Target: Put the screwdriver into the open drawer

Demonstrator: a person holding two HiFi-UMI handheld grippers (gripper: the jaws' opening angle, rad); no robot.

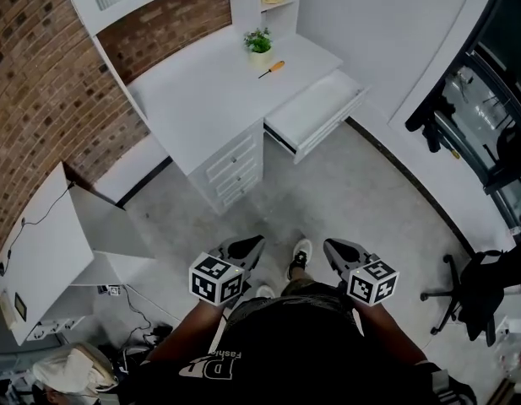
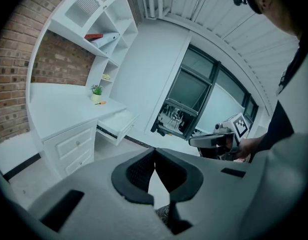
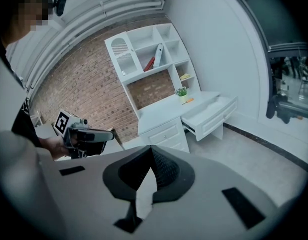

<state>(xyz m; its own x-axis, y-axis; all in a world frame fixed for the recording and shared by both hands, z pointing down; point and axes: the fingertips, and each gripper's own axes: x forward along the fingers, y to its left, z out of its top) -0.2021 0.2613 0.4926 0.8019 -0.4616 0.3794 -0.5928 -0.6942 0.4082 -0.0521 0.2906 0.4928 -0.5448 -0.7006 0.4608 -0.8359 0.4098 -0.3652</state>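
left claw closed, empty | right claw closed, empty | screwdriver on surface beside plant, near open drawer

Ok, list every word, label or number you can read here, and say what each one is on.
"Fashi": white print on the person's black shirt, upside down in the head view; the rest is cut off.
Larger white letters beside it: too creased to read.
Cubes on the left gripper and right gripper: square marker patterns only, no words.
Items on the shelves: too small to read.
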